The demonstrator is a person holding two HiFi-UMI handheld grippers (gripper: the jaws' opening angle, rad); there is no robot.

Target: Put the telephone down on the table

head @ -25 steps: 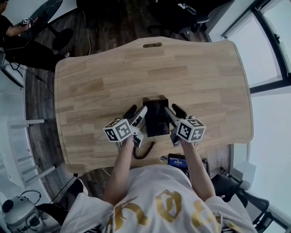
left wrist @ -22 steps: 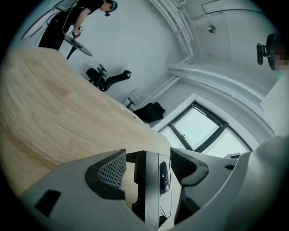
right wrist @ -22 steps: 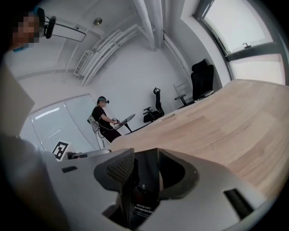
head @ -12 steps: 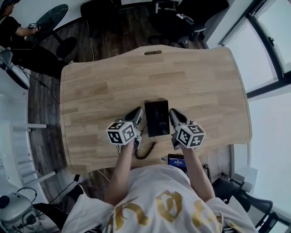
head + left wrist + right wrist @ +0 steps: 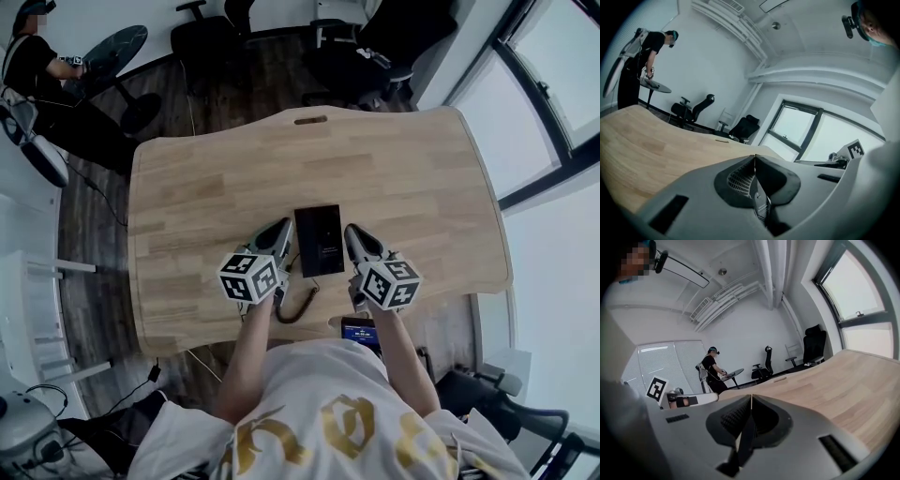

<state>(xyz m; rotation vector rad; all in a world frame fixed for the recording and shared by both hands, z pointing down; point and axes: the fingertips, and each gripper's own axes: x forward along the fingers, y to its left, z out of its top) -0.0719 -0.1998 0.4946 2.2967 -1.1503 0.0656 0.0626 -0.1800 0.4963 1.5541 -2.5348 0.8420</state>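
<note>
The black telephone (image 5: 319, 241) lies flat on the wooden table (image 5: 206, 187), near its front edge. Its curly cord (image 5: 298, 305) trails off the table's edge toward me. My left gripper (image 5: 282, 228) hovers just left of the telephone, my right gripper (image 5: 350, 232) just right of it, neither touching it. In the left gripper view the jaws (image 5: 754, 157) meet with nothing between them. In the right gripper view the jaws (image 5: 751, 397) are shut and empty too.
A small lit screen (image 5: 361, 330) sits at my lap below the table edge. Black office chairs (image 5: 375, 47) stand beyond the far side. A person (image 5: 37, 61) stands at a small round table (image 5: 112, 47) at the far left. Windows (image 5: 553, 112) run along the right.
A second ago both grippers stood wide open at the telephone's sides. Their jaws have since closed empty and both hands have risen; the telephone stays on the table.
</note>
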